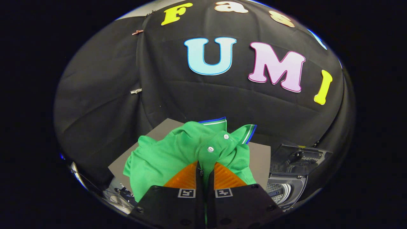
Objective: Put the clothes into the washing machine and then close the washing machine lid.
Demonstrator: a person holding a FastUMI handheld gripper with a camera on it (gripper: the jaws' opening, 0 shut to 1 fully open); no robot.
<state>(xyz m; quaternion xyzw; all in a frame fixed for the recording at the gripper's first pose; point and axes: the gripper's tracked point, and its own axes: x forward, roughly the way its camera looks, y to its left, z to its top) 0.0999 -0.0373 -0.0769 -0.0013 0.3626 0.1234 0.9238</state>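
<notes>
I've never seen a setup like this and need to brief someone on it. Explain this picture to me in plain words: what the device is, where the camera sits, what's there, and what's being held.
There is no robot arm here. A person carries a hand-held claw with two fingers, and a fisheye camera mounted on it looks forward along those fingers, which is why the picture looks round and bent.

The two fingers are nearly closed, with a fold of the green polo shirt pinched between them, so the claw appears to be holding the shirt. Its collar with striped edge and two white buttons sit just beyond the fingertips.

The shirt hangs in front of a grey board. To the right of the fingers, lower down, is the washing machine, with its lid standing open and the ribbed drum visible. Behind everything hangs the booth's black cloth wall.
</notes>
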